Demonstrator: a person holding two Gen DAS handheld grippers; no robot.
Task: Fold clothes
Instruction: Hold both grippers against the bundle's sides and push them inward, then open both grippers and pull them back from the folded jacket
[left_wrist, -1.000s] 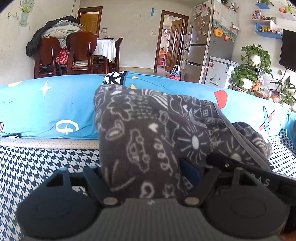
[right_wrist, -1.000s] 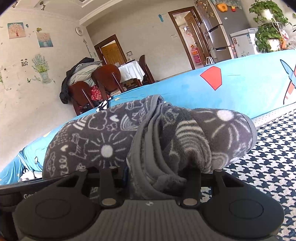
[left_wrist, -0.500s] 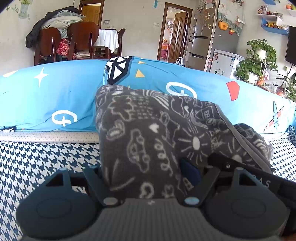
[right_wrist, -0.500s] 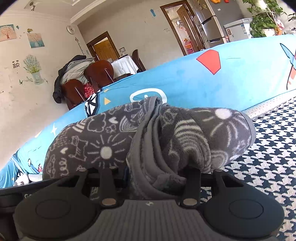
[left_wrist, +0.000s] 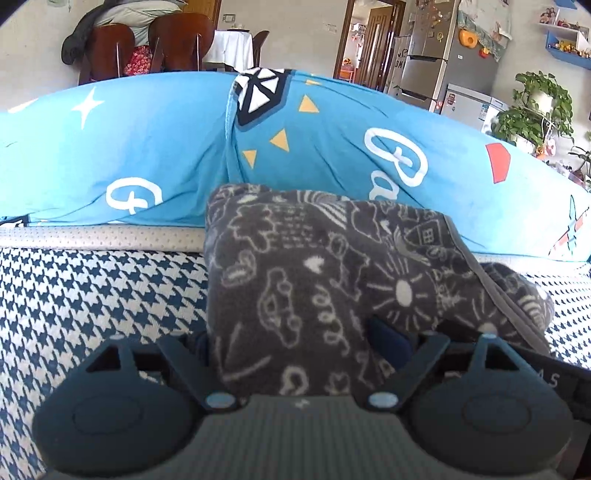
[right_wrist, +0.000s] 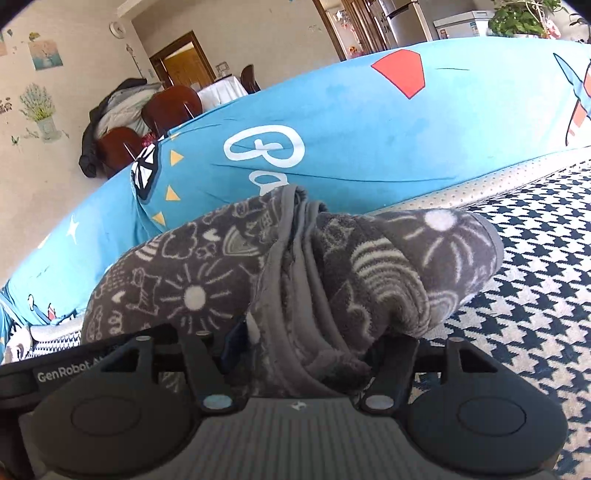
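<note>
Both cams have dipped toward the houndstooth cover (left_wrist: 92, 295), and I've got the left claw (left_wrist: 295, 350) and right claw (right_wrist: 299, 354) each clamped on the grey fleece bundle (left_wrist: 314, 288), long axis spanning between them.

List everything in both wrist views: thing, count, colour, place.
fleece garment: 1, dark grey with white doodles, bunched between both grippers
houndstooth mat: 1, navy and white, under the garment
blue quilt: 1, bright blue with printed shapes, behind the garment
wooden chairs: 2, dark brown, back left, piled with clothes
fridge: 1, silver, back right
potted plant: 1 clearly seen, green, right of the fridge
left gripper: 1, black, shut on the garment
right gripper: 1, black, shut on the garment's folded edge
</note>
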